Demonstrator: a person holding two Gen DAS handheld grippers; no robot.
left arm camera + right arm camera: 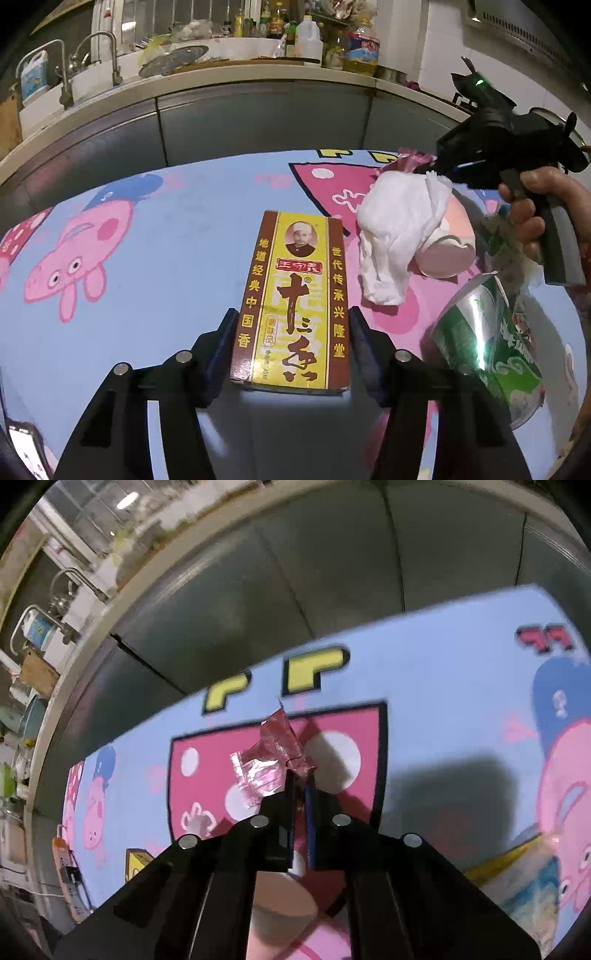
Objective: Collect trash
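Observation:
A yellow and brown spice box [295,295] lies on the cartoon-print table cover [166,240], between the fingers of my open left gripper [293,317], which stand at its two long sides. A crumpled white tissue [399,236], a pale paper cup [443,258] and a green can [487,343] sit to its right. My right gripper [300,781] is shut on a crinkled pink foil wrapper [271,764] and holds it above the table; it also shows in the left wrist view [428,168], with the wrapper [413,158] at its tip.
Grey kitchen cabinets [258,118] stand behind the table under a counter with a sink, taps [107,55] and several bottles [362,48]. A phone [26,450] lies at the table's near left corner.

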